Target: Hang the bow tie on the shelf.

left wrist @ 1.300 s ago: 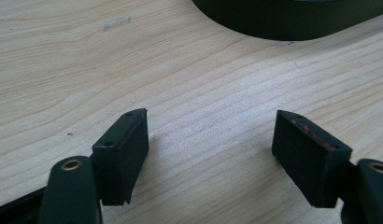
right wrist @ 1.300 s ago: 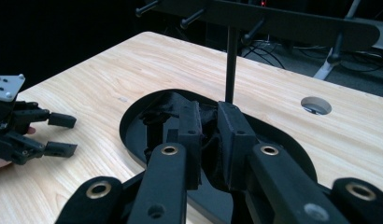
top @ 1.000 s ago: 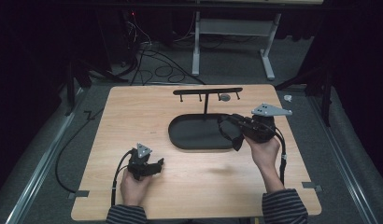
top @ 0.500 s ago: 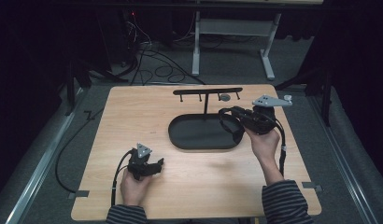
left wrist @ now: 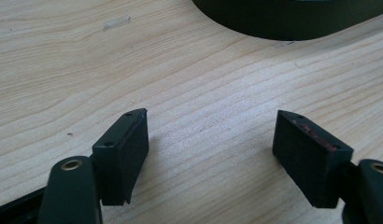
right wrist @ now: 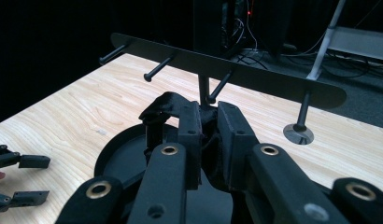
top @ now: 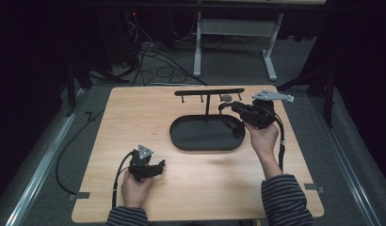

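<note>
My right gripper (top: 240, 110) hovers over the right end of the black oval tray (top: 181, 136), just in front of the rack. Its jaws are shut on a black object (right wrist: 164, 106) with a curved band, whose rest hangs down over the tray (right wrist: 112, 156). The black rack (top: 207, 92) is a flat bar on a post with several pegs (right wrist: 236, 70) pointing toward me. My left gripper (top: 158, 167) rests low on the wooden table near the front left. In its own view the left gripper (left wrist: 210, 140) is open with only bare wood between the jaws.
A small grey disc (top: 226, 98) lies on the table under the rack's right end (right wrist: 298, 134). Cables trail from both grippers off the table's front. Dark floor with cables and a desk frame (top: 233, 28) lie beyond the far edge.
My right gripper has carried the black object away from me, from over the tray's right end up to the rack. The left gripper has stayed put.
</note>
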`<action>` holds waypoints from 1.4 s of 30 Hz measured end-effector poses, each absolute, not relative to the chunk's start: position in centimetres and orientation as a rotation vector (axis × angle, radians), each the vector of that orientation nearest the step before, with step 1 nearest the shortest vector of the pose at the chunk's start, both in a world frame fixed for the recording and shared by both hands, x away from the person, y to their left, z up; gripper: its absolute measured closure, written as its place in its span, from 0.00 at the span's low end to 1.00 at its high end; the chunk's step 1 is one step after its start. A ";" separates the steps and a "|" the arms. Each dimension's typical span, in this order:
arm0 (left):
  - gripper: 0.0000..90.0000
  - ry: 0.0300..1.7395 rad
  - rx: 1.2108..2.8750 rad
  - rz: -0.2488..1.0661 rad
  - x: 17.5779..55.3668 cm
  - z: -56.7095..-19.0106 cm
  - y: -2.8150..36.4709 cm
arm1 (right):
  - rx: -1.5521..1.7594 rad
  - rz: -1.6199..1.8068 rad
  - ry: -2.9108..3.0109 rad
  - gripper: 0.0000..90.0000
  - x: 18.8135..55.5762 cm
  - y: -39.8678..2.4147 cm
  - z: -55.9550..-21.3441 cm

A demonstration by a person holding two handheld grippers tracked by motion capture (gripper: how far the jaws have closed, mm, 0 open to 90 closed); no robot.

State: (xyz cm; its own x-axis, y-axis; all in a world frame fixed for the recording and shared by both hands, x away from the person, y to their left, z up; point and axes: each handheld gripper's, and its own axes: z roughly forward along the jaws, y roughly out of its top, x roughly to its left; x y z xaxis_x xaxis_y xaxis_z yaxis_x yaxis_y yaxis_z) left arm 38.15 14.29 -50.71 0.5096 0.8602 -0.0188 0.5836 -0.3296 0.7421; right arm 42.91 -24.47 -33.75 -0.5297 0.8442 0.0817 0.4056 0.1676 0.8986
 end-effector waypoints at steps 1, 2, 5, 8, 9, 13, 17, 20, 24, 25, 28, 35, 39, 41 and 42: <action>0.31 1.177 2.045 0.500 38.1 -50.7 14.3 | 1.184 1.323 2.011 0.91 43.0 -24.4 -33.7; 0.30 1.176 2.048 0.499 38.1 -50.7 14.3 | 1.176 1.324 2.010 0.91 43.2 -24.3 -33.6; 0.30 1.176 2.049 0.499 38.1 -50.7 14.3 | 1.182 1.317 2.018 0.91 43.7 -24.0 -33.7; 0.30 1.174 2.049 0.497 38.1 -50.7 14.3 | 1.200 1.297 2.023 0.91 44.4 -23.9 -33.7; 0.30 1.172 2.047 0.499 38.1 -50.7 14.2 | 1.212 1.294 2.014 0.91 44.7 -24.0 -33.6; 0.30 1.171 2.050 0.499 38.1 -50.7 14.3 | 1.217 1.294 2.006 0.91 45.0 -23.9 -33.3; 0.30 1.172 2.050 0.499 38.1 -50.7 14.3 | 1.225 1.293 2.004 0.91 45.7 -23.5 -33.2; 0.30 1.171 2.050 0.499 38.1 -50.7 14.3 | 1.234 1.279 2.005 0.91 46.0 -23.4 -33.3; 0.30 1.171 2.050 0.499 38.1 -50.7 14.3 | 1.250 1.270 2.008 0.91 46.4 -23.4 -33.6; 0.30 1.171 2.050 0.499 38.1 -50.7 14.3 | 1.253 1.266 2.010 0.91 46.6 -23.4 -33.6; 0.31 1.172 2.050 0.499 38.1 -50.7 14.3 | 1.269 1.260 2.010 0.91 47.0 -23.5 -33.6; 0.30 1.171 2.049 0.498 38.1 -50.7 14.3 | 1.279 1.246 1.998 0.91 47.5 -23.5 -33.2; 0.30 1.171 2.050 0.499 38.1 -50.7 14.2 | 1.287 1.206 2.010 0.91 48.1 -23.4 -33.3; 0.30 1.171 2.050 0.500 38.1 -50.7 14.2 | 1.297 1.193 2.010 0.91 48.3 -23.3 -33.2; 0.30 1.171 2.050 0.499 38.1 -50.7 14.2 | 1.297 1.193 2.010 0.91 48.3 -23.3 -33.2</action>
State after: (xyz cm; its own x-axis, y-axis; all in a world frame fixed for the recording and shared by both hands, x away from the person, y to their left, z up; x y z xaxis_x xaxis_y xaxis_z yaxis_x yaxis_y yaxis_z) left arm 38.10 14.24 -50.71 0.5139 0.8577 -0.0162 0.5821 -0.3348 0.7410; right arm 48.32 -23.34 -33.23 -0.4469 0.8919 0.0701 0.4890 0.1779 0.8540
